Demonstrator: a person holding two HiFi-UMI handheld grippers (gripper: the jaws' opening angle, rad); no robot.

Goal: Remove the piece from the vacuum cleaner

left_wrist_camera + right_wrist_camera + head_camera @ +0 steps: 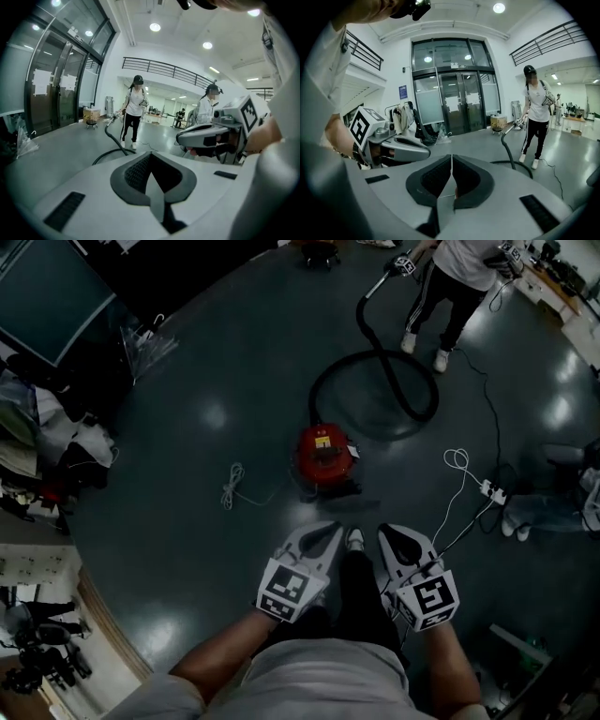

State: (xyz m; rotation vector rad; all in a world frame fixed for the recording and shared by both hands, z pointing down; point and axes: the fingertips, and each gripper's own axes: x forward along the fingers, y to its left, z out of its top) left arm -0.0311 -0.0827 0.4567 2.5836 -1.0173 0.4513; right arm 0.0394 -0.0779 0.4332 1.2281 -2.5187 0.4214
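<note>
Nothing is grasped yet: the left gripper and right gripper are held shut and empty, well apart from the vacuum cleaner mid-floor. An approach is judged necessary next.

Left tongs and right tongs side by side, closed, apparently empty.

Top edge cuts off standing person, hose tip too small to tell

My left gripper and right gripper wear pale grey shells with black ribbed pads; each carries a cube of black-and-white square markers. I see a light grey shirt and dark trousers.
</note>
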